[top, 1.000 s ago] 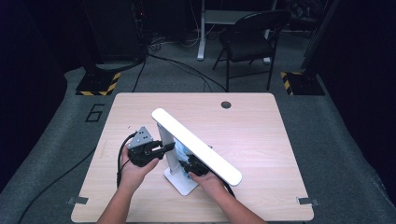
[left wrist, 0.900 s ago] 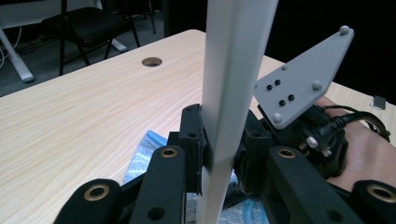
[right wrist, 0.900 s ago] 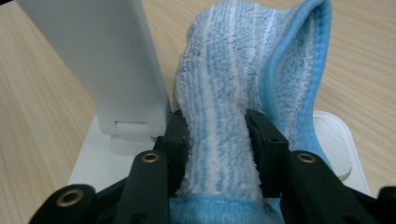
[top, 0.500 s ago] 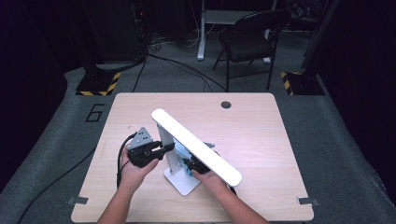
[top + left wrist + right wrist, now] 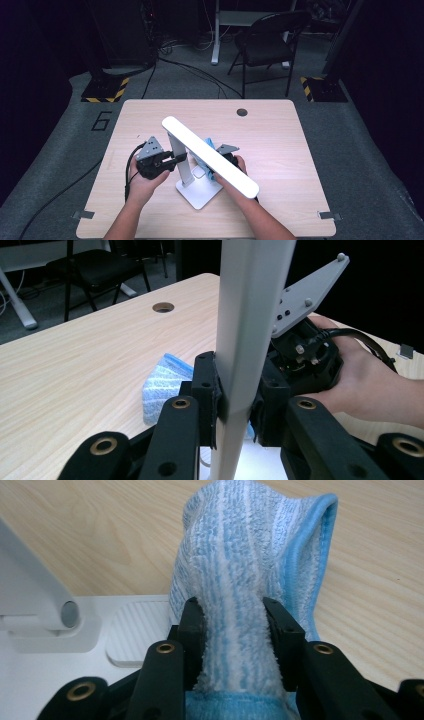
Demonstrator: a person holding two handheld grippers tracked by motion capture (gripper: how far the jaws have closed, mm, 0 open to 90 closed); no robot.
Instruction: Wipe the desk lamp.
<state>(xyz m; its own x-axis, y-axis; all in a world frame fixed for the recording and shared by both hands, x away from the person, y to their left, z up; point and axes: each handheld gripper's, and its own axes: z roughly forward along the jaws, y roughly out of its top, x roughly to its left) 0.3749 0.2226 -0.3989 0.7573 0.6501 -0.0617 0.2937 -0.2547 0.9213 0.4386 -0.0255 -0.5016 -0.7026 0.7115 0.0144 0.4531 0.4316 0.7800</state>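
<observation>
A white desk lamp stands on the wooden table, its flat base point(image 5: 200, 194) near the front and its long head bar point(image 5: 210, 156) slanting over my right hand. My left gripper point(image 5: 178, 159) is shut on the lamp's upright arm point(image 5: 245, 335), which runs between the pads. My right gripper point(image 5: 234, 625) is shut on a blue striped cloth point(image 5: 250, 555) whose free end hangs over the edge of the lamp base point(image 5: 135, 635). Its jaws have just been closing on the cloth. The cloth point(image 5: 208, 145) peeks out behind the head bar, which hides most of the right gripper.
A round cable hole point(image 5: 242, 112) sits near the table's far edge. Beyond the table stand a black chair point(image 5: 267, 42) and a desk leg on grey carpet. Black cables trail from both grippers. Tape tabs mark the front corners point(image 5: 325, 216).
My right hand has slid the cloth a little toward the far side of the lamp base. The left hand and the lamp have stayed put.
</observation>
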